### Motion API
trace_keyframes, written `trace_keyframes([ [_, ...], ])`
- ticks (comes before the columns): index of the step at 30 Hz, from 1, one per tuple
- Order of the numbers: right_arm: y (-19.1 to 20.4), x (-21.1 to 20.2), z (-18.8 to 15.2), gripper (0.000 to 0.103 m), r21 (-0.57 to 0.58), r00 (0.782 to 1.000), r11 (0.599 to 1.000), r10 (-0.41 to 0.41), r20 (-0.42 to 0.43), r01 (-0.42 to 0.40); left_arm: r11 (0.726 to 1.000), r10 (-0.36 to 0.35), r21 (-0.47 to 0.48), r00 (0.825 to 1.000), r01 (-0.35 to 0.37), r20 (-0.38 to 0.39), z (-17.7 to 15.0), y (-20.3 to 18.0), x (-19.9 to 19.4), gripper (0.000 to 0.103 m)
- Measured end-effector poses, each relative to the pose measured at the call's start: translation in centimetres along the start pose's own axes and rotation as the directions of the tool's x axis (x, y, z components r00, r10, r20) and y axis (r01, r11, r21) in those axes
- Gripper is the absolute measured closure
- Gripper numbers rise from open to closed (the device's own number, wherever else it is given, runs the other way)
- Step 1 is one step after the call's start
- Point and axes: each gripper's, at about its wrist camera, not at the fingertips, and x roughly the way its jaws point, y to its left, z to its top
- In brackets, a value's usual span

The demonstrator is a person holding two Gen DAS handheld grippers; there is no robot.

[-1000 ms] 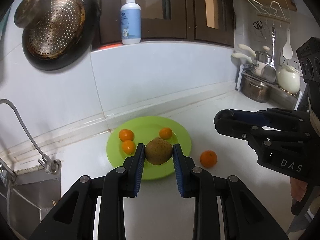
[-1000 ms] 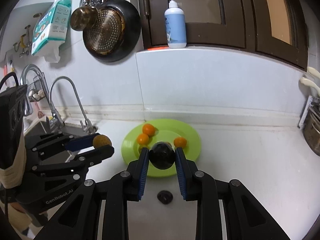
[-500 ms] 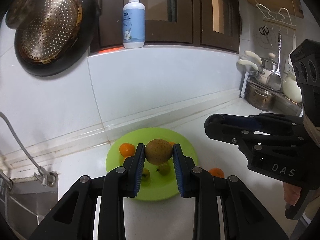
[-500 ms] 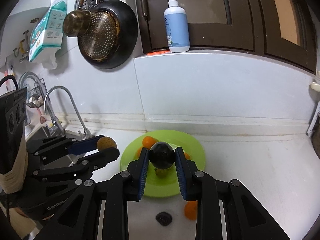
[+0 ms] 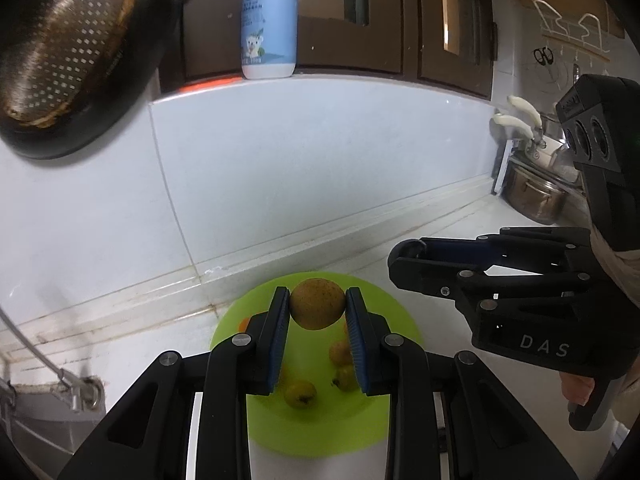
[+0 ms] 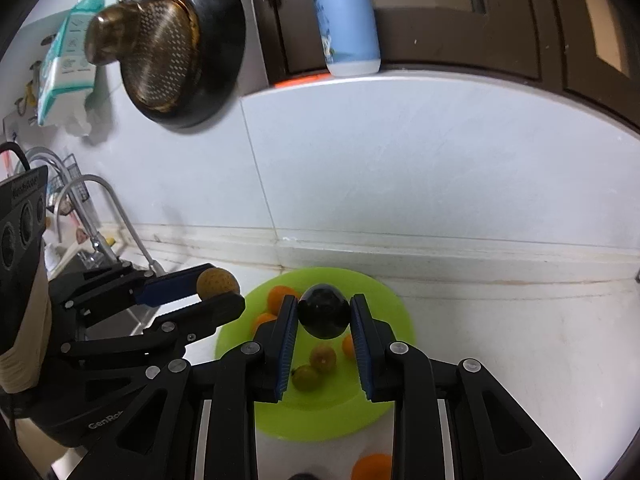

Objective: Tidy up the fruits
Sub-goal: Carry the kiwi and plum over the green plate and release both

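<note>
My left gripper (image 5: 318,310) is shut on a round brown fruit (image 5: 317,303) and holds it above the green plate (image 5: 232,328). My right gripper (image 6: 323,312) is shut on a dark, almost black fruit (image 6: 323,311) above the same plate (image 6: 384,300). Several small orange and yellow fruits (image 6: 322,358) lie on the plate. The left gripper with its brown fruit (image 6: 217,283) shows at the left of the right wrist view. The right gripper (image 5: 404,258) shows at the right of the left wrist view. One orange (image 6: 372,466) lies on the counter in front of the plate.
A white tiled wall runs behind the plate. A sink and tap (image 6: 100,216) lie to the left. A black pan (image 6: 180,52) hangs on the wall. A soap bottle (image 5: 270,20) stands on the ledge. Pots (image 5: 532,196) stand at the far right.
Both grippers have risen and moved forward over the plate, each still holding its fruit. The plate now sits lower and closer in both views.
</note>
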Motion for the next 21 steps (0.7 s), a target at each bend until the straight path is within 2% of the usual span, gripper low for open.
trace_keyframes([
  [8, -1.5, 4.5, 1.1, 0.075, -0.006, 0.997, 1.000, 0.020, -0.074, -0.021, 1.000, -0.014, 0.005, 0.998, 0.015, -0.067, 0.4, 1.5, 4.1, 0.074],
  [21, -3.4, 10.0, 0.3, 0.075, -0.007, 0.980, 1.000, 0.027, -0.197, -0.029, 1.000, -0.022, -0.005, 0.986, 0.022, -0.165, -0.5, 2.1, 9.4, 0.074],
])
